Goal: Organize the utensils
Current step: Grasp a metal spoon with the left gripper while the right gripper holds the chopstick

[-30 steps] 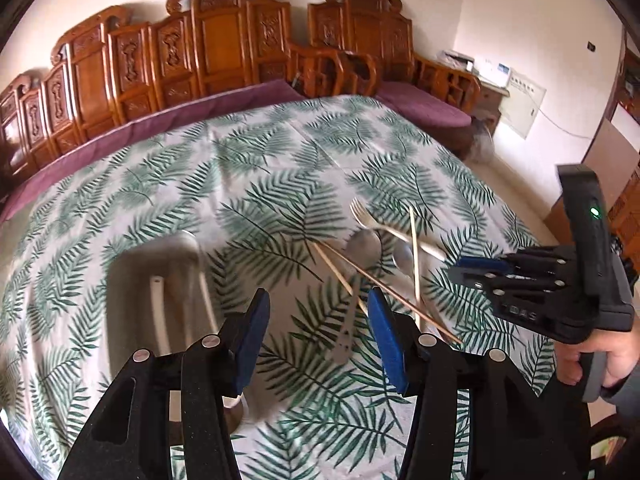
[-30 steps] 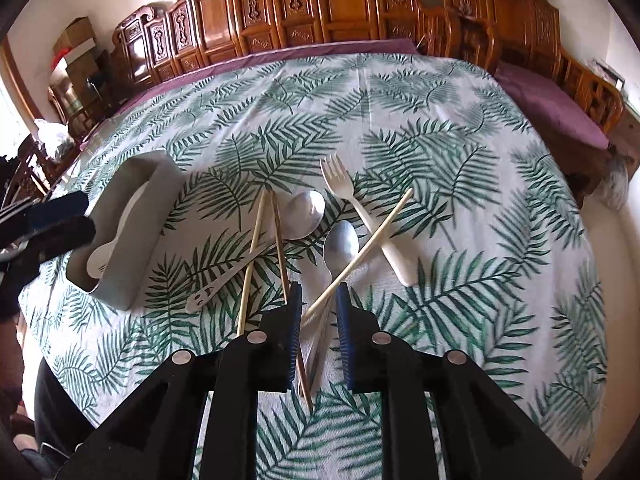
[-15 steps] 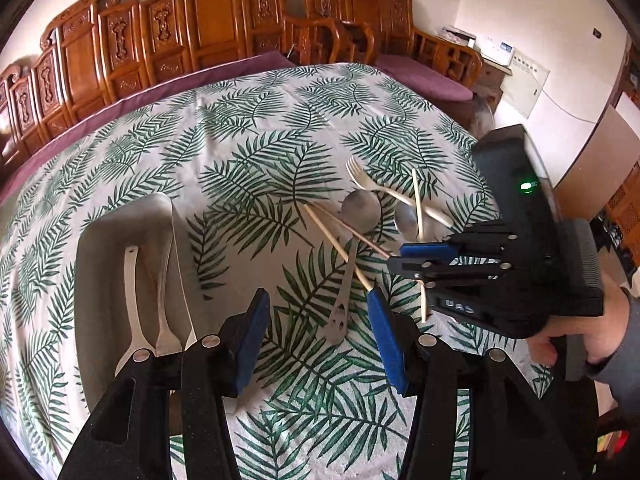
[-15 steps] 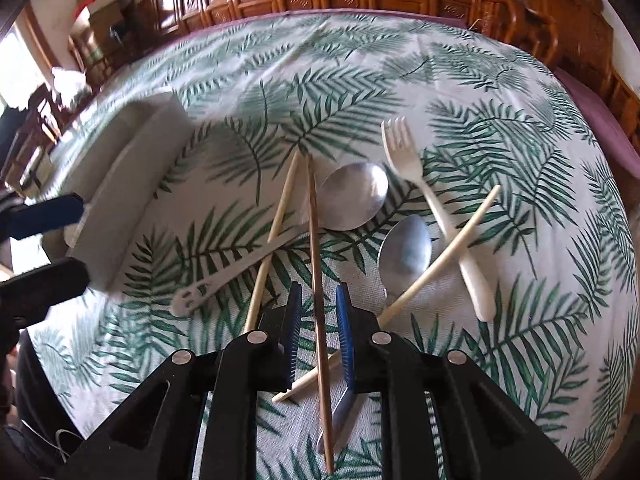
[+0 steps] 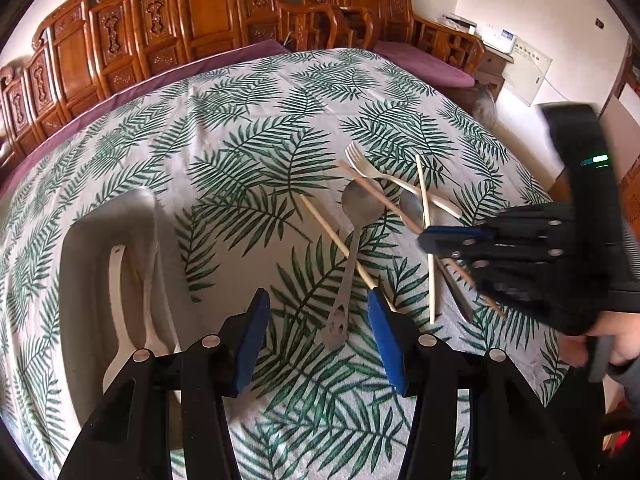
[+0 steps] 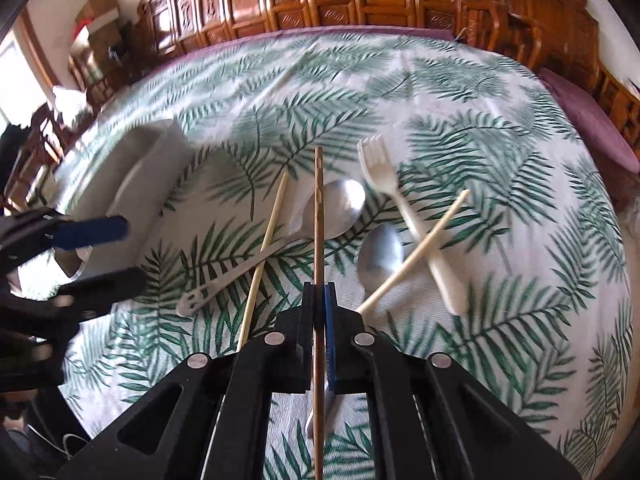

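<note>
My right gripper [image 6: 319, 294] is shut on a dark brown chopstick [image 6: 319, 216], which points straight ahead between the pads; it also shows in the left wrist view [image 5: 384, 200], where the right gripper [image 5: 424, 242] is at the right. On the cloth lie two pale chopsticks [image 6: 268, 240] [image 6: 416, 252], two metal spoons [image 6: 336, 208] [image 6: 380, 256] and a cream fork [image 6: 404, 208]. My left gripper [image 5: 316, 344] is open and empty over the cloth, beside a grey tray [image 5: 80, 264] that holds white utensils [image 5: 116, 312].
A round table with a palm-leaf cloth [image 5: 256, 128] fills the view. Carved wooden chairs [image 5: 200, 12] with purple cushions ring its far side. The tray [image 6: 140, 184] sits at the table's left in the right wrist view. A person's hand [image 5: 616, 344] holds the right gripper.
My right gripper has closed on the dark chopstick, and the stick now points straight ahead. My left gripper has drawn back a little, showing more of the tray.
</note>
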Tool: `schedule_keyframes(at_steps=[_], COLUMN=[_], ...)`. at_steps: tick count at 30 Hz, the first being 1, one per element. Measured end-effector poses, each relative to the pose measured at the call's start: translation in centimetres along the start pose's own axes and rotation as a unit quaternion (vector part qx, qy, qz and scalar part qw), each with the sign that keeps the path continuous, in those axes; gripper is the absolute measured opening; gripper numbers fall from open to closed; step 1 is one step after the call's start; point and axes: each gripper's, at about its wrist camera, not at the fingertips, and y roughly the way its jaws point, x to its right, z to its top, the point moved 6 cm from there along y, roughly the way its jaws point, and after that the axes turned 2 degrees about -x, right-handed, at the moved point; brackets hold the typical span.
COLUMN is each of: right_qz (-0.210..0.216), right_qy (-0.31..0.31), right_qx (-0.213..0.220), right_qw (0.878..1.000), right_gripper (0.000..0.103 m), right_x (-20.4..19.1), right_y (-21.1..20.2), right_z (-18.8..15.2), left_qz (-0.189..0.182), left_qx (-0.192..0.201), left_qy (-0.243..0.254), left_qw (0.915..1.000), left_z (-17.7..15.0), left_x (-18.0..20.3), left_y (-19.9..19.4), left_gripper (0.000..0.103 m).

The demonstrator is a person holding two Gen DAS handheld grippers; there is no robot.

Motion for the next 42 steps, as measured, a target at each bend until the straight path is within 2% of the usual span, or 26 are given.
schedule_keyframes(at_steps=[10, 18, 24, 31, 36, 40, 42], right_qz=[-0.007, -0.006, -0.001, 0.002, 0.003, 0.003, 0.003], right_qy=[0.018, 0.041, 0.049, 0.051, 0.053, 0.053, 0.053], right_qx=[0.024, 0.021, 0.021, 0.021, 0.021, 0.019, 0.019], right_qw=[1.0, 0.999, 0.999, 0.999, 0.998, 0.998, 0.998], right_gripper=[0.006, 0.006, 0.006, 0.006, 0.006, 0.006, 0.006], right_x=[2.1, 4.0, 4.4, 4.4, 4.5, 4.5, 4.5], right_y=[-3.5, -3.7, -3.6, -3.4, -3.3, -3.3, -3.3], right_z=[-1.3, -2.8, -3.3, -3.4, -3.5, -3.7, -3.7], left_qz=[-0.01, -0.02, -0.021, -0.017, -0.017, -0.034, -0.026], left_qx=[-0.026, -0.039, -0.046, -0.072, -0.079, -0.093, -0.09], left_qy=[0.025, 0.052, 0.055, 0.067, 0.067, 0.074, 0.084], left_qw=[0.9993, 0.9977, 0.9972, 0.995, 0.9944, 0.9924, 0.9921], left_z=[2.7, 4.4, 4.9, 4.5, 4.5, 4.0, 3.8], left_x=[1.9, 3.4, 3.4, 3.2, 3.2, 3.8, 4.1], left_y=[4.1, 6.4, 7.4, 8.9, 9.0, 9.2, 9.4], left_gripper=[0.048, 0.026, 0.024, 0.021, 0.02, 0.017, 0.017])
